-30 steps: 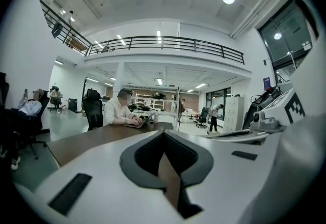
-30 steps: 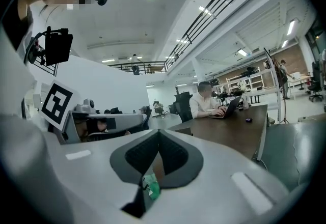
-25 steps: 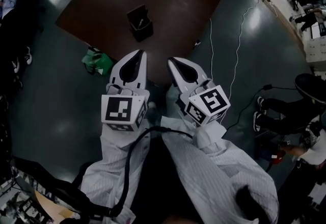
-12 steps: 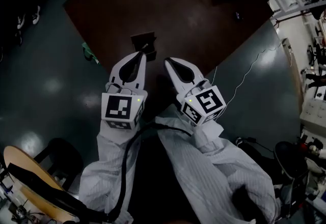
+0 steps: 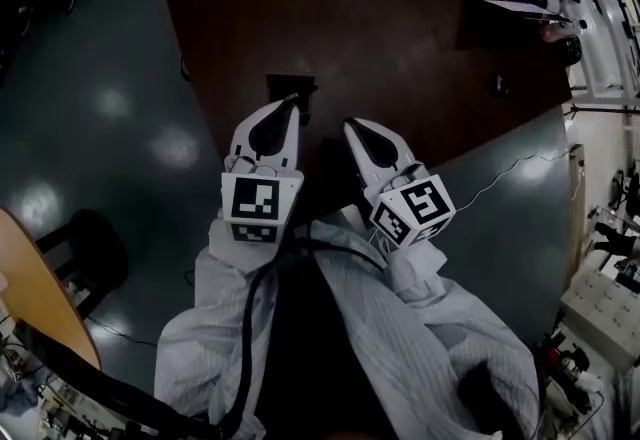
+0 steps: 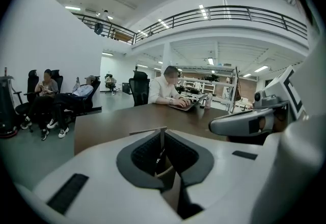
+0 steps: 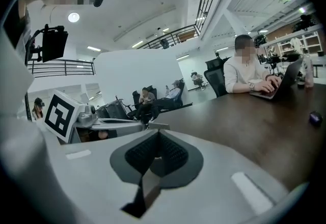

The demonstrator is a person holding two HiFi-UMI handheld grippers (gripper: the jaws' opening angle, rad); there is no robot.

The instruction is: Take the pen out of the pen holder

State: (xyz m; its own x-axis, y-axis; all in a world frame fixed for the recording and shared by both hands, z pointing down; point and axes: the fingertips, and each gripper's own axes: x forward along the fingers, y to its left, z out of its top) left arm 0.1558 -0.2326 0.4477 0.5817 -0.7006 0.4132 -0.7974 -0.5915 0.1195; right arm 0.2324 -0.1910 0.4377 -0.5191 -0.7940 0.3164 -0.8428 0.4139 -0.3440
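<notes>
Head view: I look steeply down on a dark bench (image 5: 400, 28). The black pen holder (image 5: 290, 86) stands near the bench's near left corner, close to the left edge. I cannot make out the pen inside it. My left gripper (image 5: 291, 106) points at the holder, its tips just short of it or touching; I cannot tell which. The right gripper (image 5: 353, 126) lies close beside it, over the near edge. Left gripper view: the jaws are closed tip to tip on nothing, with what I take for the holder's rim just past them. My worry is that closed tips nudged forward would tip or shove the holder, and the bench's edge is close, so they must part first. Right gripper view: these jaws also meet, empty, and the left gripper is close alongside, so the two could knock together. The open room is bare bench beyond, toward the far edge, where a person (image 7: 249, 73) types at a laptop (image 7: 280, 85).
</notes>
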